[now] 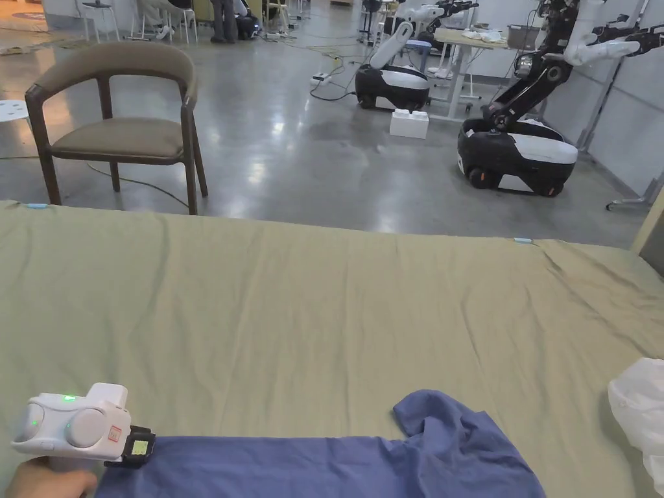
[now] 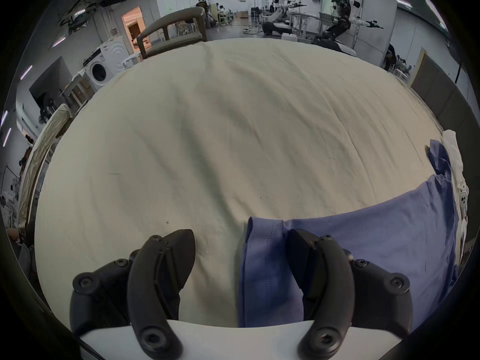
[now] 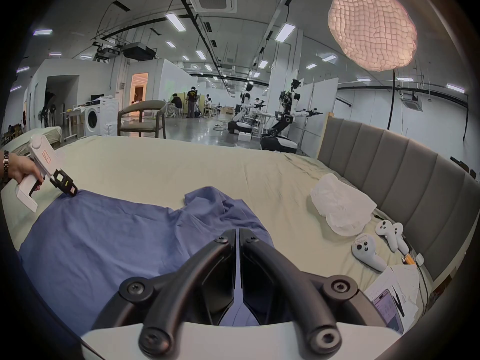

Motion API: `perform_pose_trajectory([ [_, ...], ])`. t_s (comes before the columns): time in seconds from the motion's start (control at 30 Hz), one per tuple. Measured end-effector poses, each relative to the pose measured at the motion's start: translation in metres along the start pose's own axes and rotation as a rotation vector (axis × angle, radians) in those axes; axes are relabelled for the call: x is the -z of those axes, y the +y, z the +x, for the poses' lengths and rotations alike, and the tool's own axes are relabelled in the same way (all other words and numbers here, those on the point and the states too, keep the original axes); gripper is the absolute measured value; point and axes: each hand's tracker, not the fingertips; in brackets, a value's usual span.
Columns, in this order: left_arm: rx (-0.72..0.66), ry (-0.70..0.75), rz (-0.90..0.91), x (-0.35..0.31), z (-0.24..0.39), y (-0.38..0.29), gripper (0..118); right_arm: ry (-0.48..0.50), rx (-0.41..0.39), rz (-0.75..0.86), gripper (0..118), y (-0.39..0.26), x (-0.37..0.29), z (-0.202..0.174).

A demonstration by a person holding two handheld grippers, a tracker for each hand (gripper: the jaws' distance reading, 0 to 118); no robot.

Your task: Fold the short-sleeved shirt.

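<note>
Head view gives me the blue shirt (image 1: 324, 463) lying along the bed's (image 1: 324, 311) near edge, wide bare sheet beyond it. My left claw (image 2: 240, 256) is spread wide, straddling the shirt's hem edge, one jaw on fabric, one on sheet. My right claw (image 3: 237, 238) is clenched above the crumpled collar end, gripping nothing. White cloth (image 3: 340, 207) lies nearby.

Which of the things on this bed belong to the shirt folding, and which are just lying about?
Part of the job:
crumpled blue short-sleeved shirt
left gripper, jaws apart at the shirt's edge
right gripper, jaws together above the shirt

Just lying about:
bunched white cloth
two pale grey hand controllers
phone on white papers
brown wooden armchair
</note>
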Motion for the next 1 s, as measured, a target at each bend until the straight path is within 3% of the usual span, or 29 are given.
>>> perform_pose_trajectory([
  [0.03,-0.006,0.002,0.003,-0.002,0.002,0.000,66,-0.001,0.003,-0.008,2,-0.001,0.002,0.002],
  [0.1,-0.005,-0.016,0.021,-0.007,0.007,0.001,43,0.002,0.023,-0.028,2,0.000,0.010,0.007],
  [0.2,0.012,-0.050,0.036,-0.013,0.007,0.004,0,0.006,0.043,-0.085,3,0.007,0.031,0.017],
  [0.27,0.000,-0.078,0.036,-0.016,0.003,0.006,0,0.011,0.067,-0.127,22,0.015,0.054,0.029],
  [0.33,-0.016,-0.087,0.052,-0.024,-0.001,0.005,0,0.029,0.112,-0.206,51,0.025,0.084,0.044],
  [0.37,-0.016,-0.088,0.074,-0.030,-0.001,0.003,0,0.038,0.130,-0.235,55,0.029,0.100,0.052],
  [0.43,-0.017,-0.097,0.104,-0.040,-0.005,0.000,0,0.046,0.138,-0.303,56,0.038,0.135,0.062],
  [0.57,-0.023,-0.110,0.179,-0.066,-0.006,-0.009,0,0.088,0.045,-0.419,59,0.047,0.204,0.067],
  [0.67,-0.009,-0.105,0.219,-0.080,-0.006,-0.017,0,0.144,0.027,-0.549,59,0.038,0.245,0.065],
  [0.8,0.006,-0.097,0.239,-0.093,-0.009,-0.025,0,0.152,0.053,-0.614,52,0.022,0.265,0.066],
  [0.87,-0.001,-0.095,0.246,-0.096,-0.011,-0.027,0,0.149,0.071,-0.576,35,0.022,0.262,0.066],
  [0.93,0.002,-0.085,0.251,-0.097,-0.012,-0.029,0,0.157,0.076,-0.567,4,0.018,0.261,0.064],
  [1.0,0.015,-0.069,0.262,-0.101,-0.012,-0.031,0,0.152,0.070,-0.560,3,0.017,0.257,0.062],
])
